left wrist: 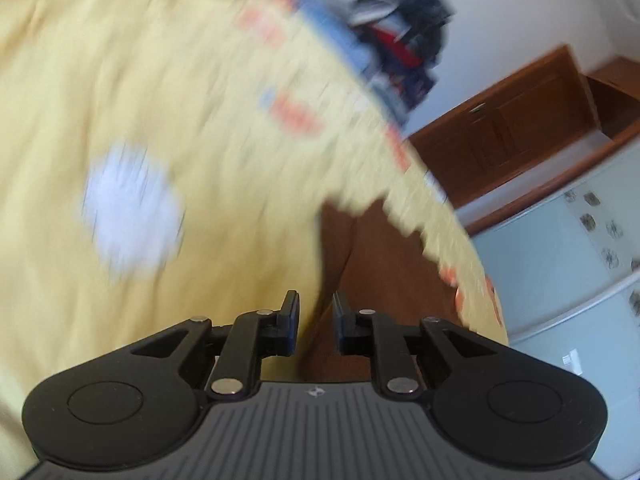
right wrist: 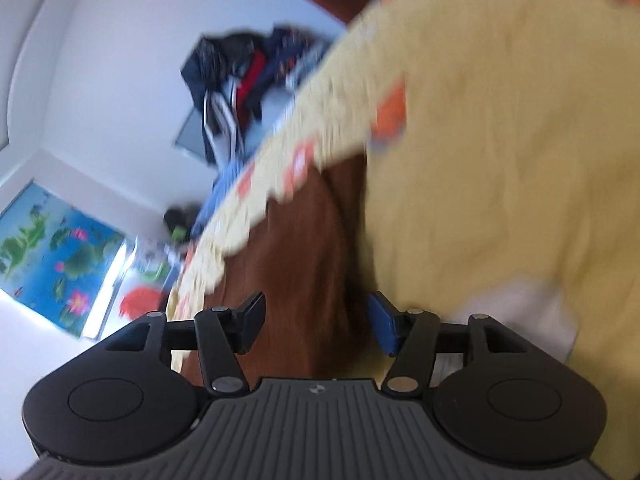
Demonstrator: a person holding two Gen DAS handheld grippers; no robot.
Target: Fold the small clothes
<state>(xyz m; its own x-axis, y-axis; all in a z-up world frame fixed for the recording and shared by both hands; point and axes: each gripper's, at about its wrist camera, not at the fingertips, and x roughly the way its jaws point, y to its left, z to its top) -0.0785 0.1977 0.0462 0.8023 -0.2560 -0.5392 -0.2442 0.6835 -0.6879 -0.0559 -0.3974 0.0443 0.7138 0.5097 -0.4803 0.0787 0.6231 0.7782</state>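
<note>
A blurred, tilted view along the right gripper [right wrist: 316, 322], whose two black jaws stand apart with nothing pinched between them. Beyond them lies a brown garment [right wrist: 304, 248] on a yellow cloth [right wrist: 500, 140] edged with orange patches — possibly a bedspread. A whitish patch [right wrist: 520, 312] shows on it at lower right. Farther back, a heap of dark clothes [right wrist: 248, 68] — against a pale wall. A lotus picture [right wrist: 52, 256] hangs at left.
</note>
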